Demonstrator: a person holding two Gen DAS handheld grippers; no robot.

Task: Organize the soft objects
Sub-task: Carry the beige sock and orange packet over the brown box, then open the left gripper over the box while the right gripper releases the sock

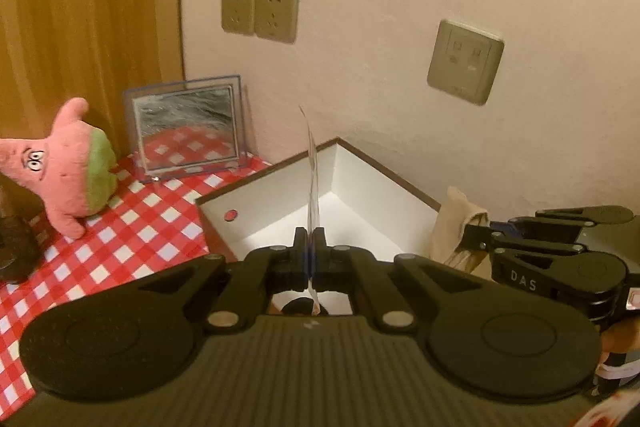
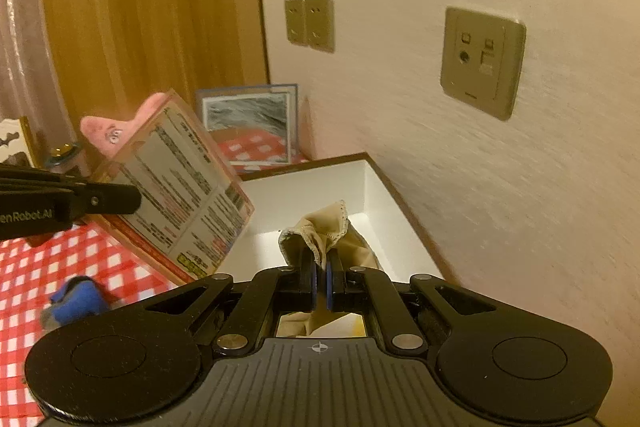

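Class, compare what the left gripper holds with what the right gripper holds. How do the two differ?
The left gripper pinches a thin, printed packet that keeps its flat shape; the right gripper pinches a plain beige cloth that droops in folds. Both are clamped above the white box.

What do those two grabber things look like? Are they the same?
Yes, they match. The left gripper and right gripper are both black, with two jointed link arms, silver pivot pins, round discs either side and a ribbed grey body. The fingers carry blue pads. Pale lettering is printed on their sides.
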